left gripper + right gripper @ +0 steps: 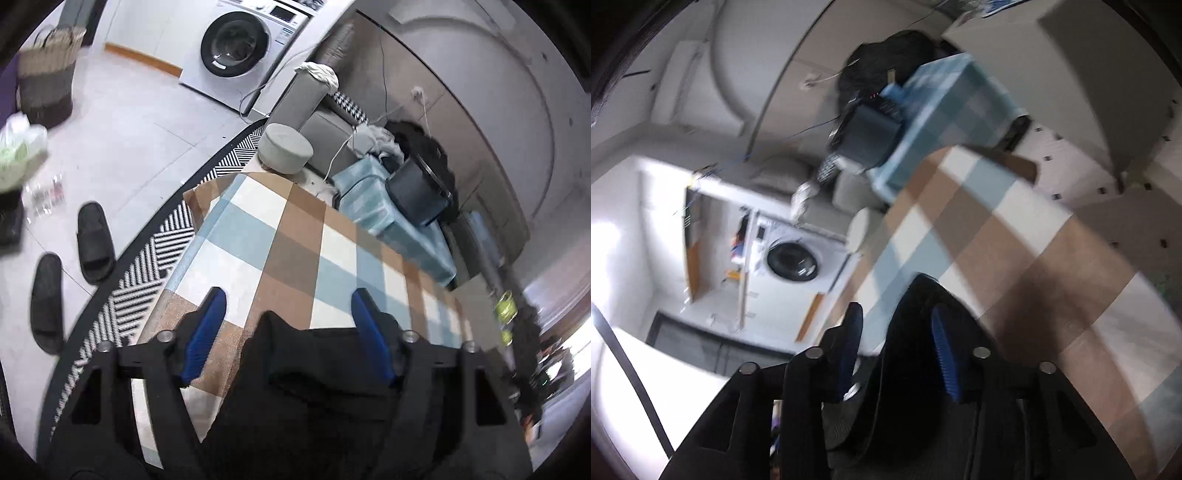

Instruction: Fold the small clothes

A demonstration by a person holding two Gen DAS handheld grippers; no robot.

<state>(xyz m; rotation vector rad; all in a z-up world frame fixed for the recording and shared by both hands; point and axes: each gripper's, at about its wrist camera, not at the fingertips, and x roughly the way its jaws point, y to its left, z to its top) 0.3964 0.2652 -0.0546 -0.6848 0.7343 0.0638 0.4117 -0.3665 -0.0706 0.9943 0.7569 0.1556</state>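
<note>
Checked tablecloth (280, 236): one black garment (314, 387) (two slippers (94, 242))

washing machine (240, 48), woven basket (48, 74), black slippers (94, 242) on floor.

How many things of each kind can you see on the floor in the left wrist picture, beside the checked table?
Black slippers: 2, one nearer the rug and one further out
Woven basket: 1
Washing machine: 1
Round grey stool: 1
Total: 5
</note>
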